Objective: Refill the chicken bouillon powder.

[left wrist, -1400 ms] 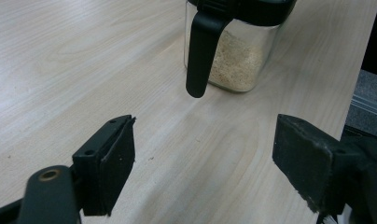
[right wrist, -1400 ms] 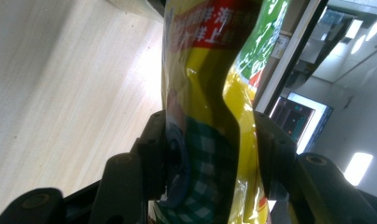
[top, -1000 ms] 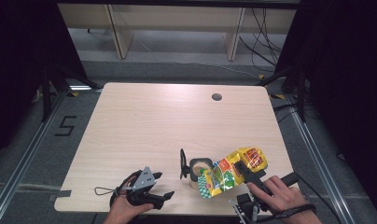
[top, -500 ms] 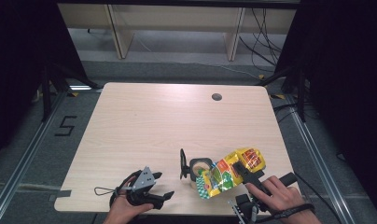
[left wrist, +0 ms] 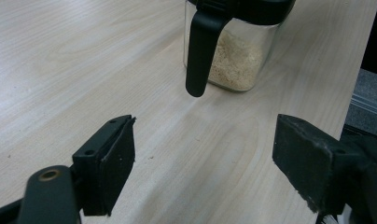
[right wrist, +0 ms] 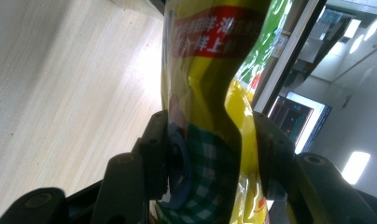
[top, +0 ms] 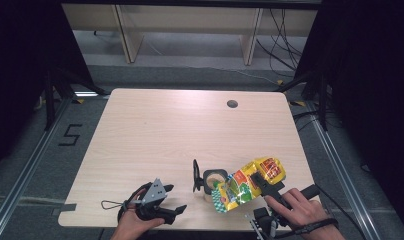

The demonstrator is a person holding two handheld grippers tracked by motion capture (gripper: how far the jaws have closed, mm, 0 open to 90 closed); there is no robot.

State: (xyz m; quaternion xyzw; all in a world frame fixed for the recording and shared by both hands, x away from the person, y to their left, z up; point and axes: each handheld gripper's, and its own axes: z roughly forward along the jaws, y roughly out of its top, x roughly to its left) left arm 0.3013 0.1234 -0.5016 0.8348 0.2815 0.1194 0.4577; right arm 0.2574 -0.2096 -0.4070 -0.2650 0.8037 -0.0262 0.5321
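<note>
Your right claw [top: 264,182] is pinching the yellow snack bag [top: 242,184], its two pads pressing into the crinkled foil from either side; in the right gripper view the bag [right wrist: 210,84] is rising between the jaws, squeezed at the green checked part, with red printing higher up. From above, you are holding the bag tilted over the clear jar [top: 214,179], its lower end lying at the jar's mouth, though whether the bag is actually touching the rim is hard to tell from this height. The jar is standing on the tabletop [top: 180,130] near your edge, right of the middle, with its black lid [top: 195,175] flipped up on its left side. In the left gripper view the jar [left wrist: 238,51] is showing a layer of pale, sandy grains at the bottom, and the black lid [left wrist: 200,51] is hanging down in front of it.

Your left claw [top: 170,212] is resting low over the tabletop, well to the left of the jar, jaws spread wide and gripping nothing; bare wood is lying between its pads [left wrist: 114,163].
</note>
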